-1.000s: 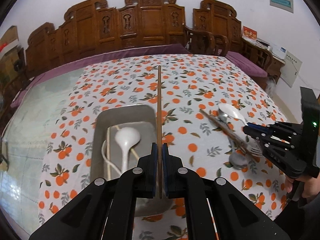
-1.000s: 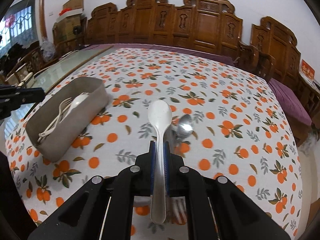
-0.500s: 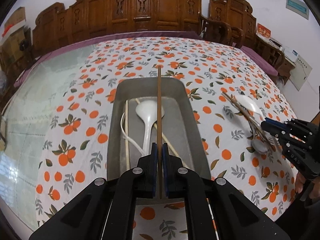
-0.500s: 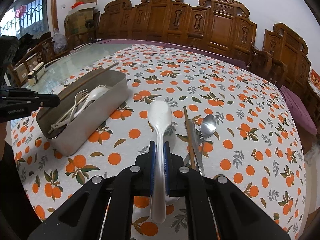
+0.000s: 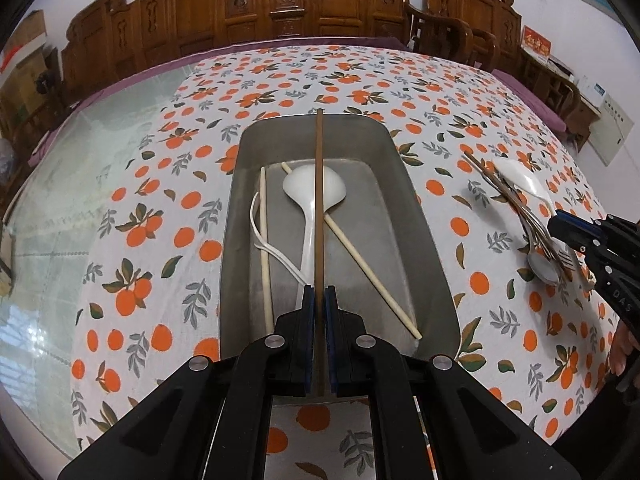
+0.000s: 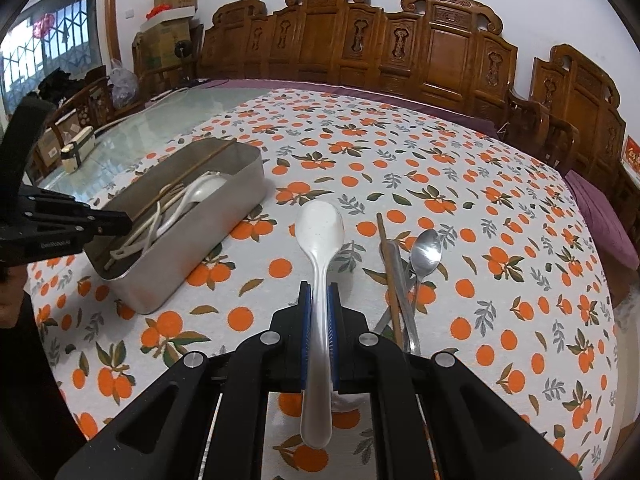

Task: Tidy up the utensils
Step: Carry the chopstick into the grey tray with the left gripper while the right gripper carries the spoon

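My left gripper [image 5: 319,300] is shut on a brown chopstick [image 5: 319,200] and holds it lengthwise over the metal tray [image 5: 424,240]. The tray holds a white spoon [image 5: 314,192], two pale chopsticks [image 5: 264,248] and a white fork. My right gripper [image 6: 319,300] is shut on a white plastic spoon [image 6: 320,236] above the tablecloth, right of the tray [image 6: 224,216]. On the cloth beside it lie a metal spoon [image 6: 426,248], a brown chopstick [image 6: 390,272] and other metal utensils. The left gripper shows in the right wrist view [image 6: 116,222]; the right gripper shows in the left wrist view [image 5: 560,224].
The table carries an orange-print cloth [image 6: 480,200] with a glass top bare on the left [image 5: 60,184]. Carved wooden chairs [image 6: 400,52] line the far side. A small box [image 6: 78,152] sits at the table's far left.
My left gripper has moved left and lower, bringing the brown chopstick over the tray. My right gripper has lifted the white spoon and drawn back a little from the utensil pile.
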`<state>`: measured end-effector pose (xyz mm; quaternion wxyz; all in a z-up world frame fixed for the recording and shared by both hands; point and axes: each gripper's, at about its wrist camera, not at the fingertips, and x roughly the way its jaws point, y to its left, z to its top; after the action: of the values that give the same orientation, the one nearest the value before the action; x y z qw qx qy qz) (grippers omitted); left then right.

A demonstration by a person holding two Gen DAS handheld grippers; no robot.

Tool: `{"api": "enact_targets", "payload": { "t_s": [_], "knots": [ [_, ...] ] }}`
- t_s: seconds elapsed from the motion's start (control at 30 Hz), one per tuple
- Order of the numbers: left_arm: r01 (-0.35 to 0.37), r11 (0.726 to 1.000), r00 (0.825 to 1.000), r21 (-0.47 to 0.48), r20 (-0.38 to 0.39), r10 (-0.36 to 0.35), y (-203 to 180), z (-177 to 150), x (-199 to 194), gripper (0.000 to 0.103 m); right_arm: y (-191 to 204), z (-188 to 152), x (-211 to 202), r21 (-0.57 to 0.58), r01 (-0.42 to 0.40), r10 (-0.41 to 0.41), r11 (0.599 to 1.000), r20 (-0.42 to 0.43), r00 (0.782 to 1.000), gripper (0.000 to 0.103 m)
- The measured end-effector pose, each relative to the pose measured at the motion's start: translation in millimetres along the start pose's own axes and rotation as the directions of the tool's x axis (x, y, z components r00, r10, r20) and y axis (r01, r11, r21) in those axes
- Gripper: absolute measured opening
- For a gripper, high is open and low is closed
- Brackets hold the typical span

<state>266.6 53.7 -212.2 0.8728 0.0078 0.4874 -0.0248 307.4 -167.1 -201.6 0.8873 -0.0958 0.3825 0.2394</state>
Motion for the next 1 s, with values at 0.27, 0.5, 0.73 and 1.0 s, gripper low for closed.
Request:
{"api": "enact_targets", "payload": {
  "t_s": [0.27,0.5,0.73,1.0],
  "knots": [
    [0.003,1.000,1.000,-0.013,0.027,-0.003,5.4,3.9,-6.3,0.004,11.0,5.2,-9.9,0.012,-0.032,0.031,0.999,0.031,0.999,0.009],
    [0.000,1.000,0.998,-0.030,0.064,0.001,16.4,9.4,-15.1,0.014,30.1,17.7,-13.9,0.019,-0.080,0.079,0.997,0.041,0.996,0.009],
    [-0.014,0.998,0.992,-0.053,0.125,0.021,31.9,14.9,-30.4,0.031,56.4,41.8,-6.5,0.020,-0.132,0.132,0.991,0.043,0.990,0.009],
    [-0.029,0.994,0.985,-0.107,0.169,0.047,55.6,17.6,-42.0,0.070,82.9,72.7,14.1,0.026,-0.170,0.169,0.985,0.038,0.985,0.009]
  ]
}}
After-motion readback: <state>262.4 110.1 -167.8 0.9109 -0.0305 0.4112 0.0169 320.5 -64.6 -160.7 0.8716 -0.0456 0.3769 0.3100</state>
